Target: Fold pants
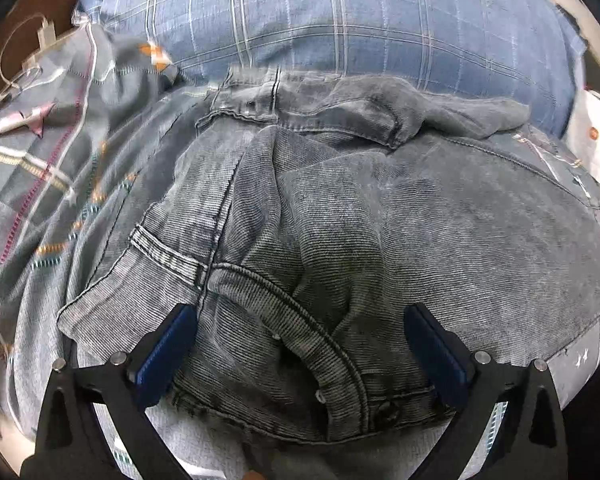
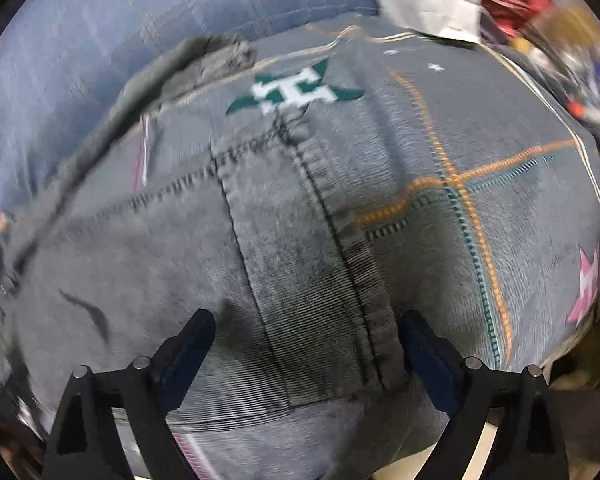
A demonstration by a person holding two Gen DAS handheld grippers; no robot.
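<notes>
Your left gripper [image 1: 300, 344] stands wide, released, over the waistband of the jeans [image 1: 340, 220] bunched on the bedspread [image 1: 40, 168]. Your right gripper [image 2: 306, 344], blurred, is likewise released, straddling a leg seam; only that view shows the green emblem [image 2: 296, 92].

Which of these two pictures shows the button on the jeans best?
The left wrist view: the button sits sharp on the waistband of the jeans, low between the open jaws. The right wrist view is blurred and shows only seamed denim, no button.
</notes>
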